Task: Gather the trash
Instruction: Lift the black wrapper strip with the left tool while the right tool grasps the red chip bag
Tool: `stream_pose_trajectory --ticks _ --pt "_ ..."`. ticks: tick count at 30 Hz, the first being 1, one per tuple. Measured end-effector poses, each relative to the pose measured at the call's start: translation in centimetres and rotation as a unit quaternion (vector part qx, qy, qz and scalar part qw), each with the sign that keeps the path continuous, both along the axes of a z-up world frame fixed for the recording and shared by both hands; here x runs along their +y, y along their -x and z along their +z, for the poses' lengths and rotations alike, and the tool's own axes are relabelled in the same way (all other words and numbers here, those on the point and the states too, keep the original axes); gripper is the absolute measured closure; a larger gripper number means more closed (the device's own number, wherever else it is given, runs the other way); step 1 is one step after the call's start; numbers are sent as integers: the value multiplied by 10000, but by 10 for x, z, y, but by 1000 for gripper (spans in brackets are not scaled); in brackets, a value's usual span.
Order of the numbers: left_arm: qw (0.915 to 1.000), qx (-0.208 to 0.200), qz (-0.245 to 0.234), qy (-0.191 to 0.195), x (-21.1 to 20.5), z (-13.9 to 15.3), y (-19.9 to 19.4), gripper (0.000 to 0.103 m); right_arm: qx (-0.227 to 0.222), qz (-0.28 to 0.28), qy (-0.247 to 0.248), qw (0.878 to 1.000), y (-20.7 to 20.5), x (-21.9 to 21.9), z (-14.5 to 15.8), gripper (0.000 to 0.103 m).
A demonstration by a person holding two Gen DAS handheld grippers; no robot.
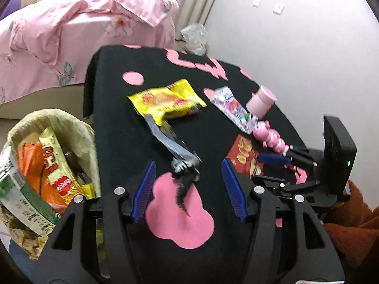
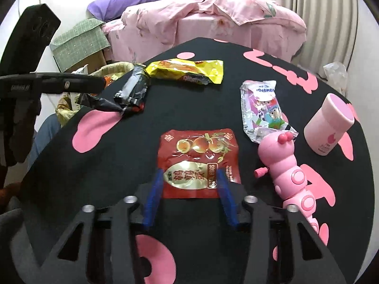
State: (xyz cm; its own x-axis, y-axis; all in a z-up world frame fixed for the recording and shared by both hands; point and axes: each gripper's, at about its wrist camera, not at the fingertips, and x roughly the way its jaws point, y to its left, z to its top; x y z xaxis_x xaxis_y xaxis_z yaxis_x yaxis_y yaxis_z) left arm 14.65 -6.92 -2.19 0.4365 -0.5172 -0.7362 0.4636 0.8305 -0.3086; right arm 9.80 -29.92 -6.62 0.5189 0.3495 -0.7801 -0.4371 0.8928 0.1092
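My left gripper stands open low over the black table. A crumpled grey-and-black wrapper lies between its blue fingertips, and the pads are clear of it. My right gripper straddles the lower part of a flat red snack packet. Its jaws are narrowed but the packet lies unpinched. A yellow snack bag and a white-and-purple wrapper lie farther back. A lined trash bin holding several packets stands off the table's left edge.
A pink caterpillar toy and a pink cup sit right of the red packet. A bed with pink bedding is behind the table. A clear plastic bag lies by the wall. An orange fuzzy sleeve is at the right.
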Motion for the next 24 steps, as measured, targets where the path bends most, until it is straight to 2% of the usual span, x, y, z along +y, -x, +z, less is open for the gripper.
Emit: stream_pose_trajectory --ticks 4,7,10,12,13,14,17,20,24 --pt "10000 -5 99 -9 11 0 -2 48 45 -65 -160 9998 0 -5 3 85" --pt "10000 -34 -17 -81 9 -1 1 48 -24 -163 -89 9998 4 -8 6 85" --pt "9994 -173 -153 -250 0 1 2 48 -101 -275 -426 9987 9 -21 14 85" --pt "9992 -245 -168 -256 -4 3 3 48 -119 -439 -675 9967 8 -31 18 69" --pt "9993 -264 -158 -206 -5 4 2 48 -96 -435 -788 9959 7 -34 18 46" --pt "9994 -270 -142 -140 -5 5 1 48 -88 -407 -898 9951 5 -36 18 39" --pt "9995 -277 -102 -83 -6 4 0 48 66 -314 -839 9960 -6 -34 12 39" --pt "9995 -285 -39 -113 -4 1 0 47 218 -280 -451 9984 -18 -23 -2 38" --pt "9995 -252 179 -20 8 -1 -2 47 32 -97 -98 9999 -23 -6 -5 42"
